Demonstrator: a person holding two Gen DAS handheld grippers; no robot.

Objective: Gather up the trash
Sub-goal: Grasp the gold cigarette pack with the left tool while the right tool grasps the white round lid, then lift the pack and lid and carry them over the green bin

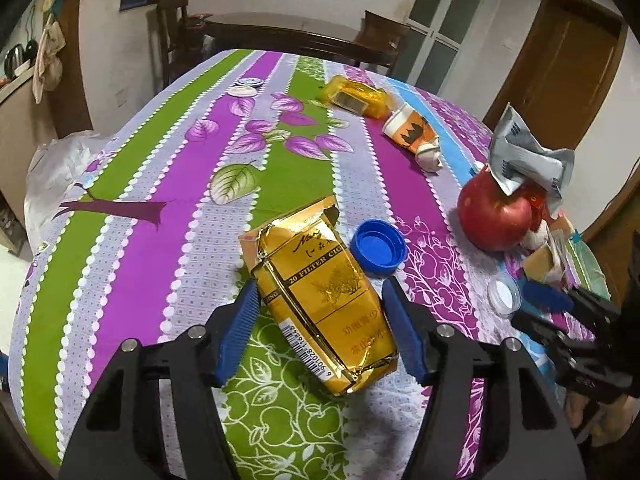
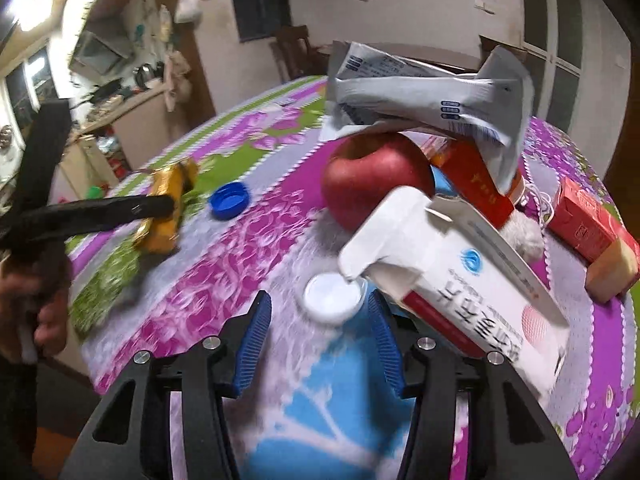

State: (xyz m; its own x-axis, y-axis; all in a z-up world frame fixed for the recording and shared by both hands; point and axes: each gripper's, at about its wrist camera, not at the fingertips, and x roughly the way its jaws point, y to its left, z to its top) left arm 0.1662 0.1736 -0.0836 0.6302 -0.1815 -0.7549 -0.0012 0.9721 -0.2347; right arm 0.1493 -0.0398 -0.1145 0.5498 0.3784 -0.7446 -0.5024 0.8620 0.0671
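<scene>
This is a lived-in home dining room: a worktop (image 1: 132, 184) under a floral striped cloth, dark wooden chairs (image 1: 173, 36) behind its far edge, a wooden door (image 1: 560, 76), and a cluttered kitchen counter (image 2: 132, 120) (kettle (image 1: 14, 58) included) off to the left.

The gold cigarette pack (image 1: 324, 300) is crinkled, glossy foil-like paper. The blue cap (image 1: 378, 249) is smooth plastic. The tablecloth (image 1: 160, 184) is matt printed cloth. The apple (image 2: 372, 178) has shiny skin; the white box (image 2: 472, 292) is smooth card.
</scene>
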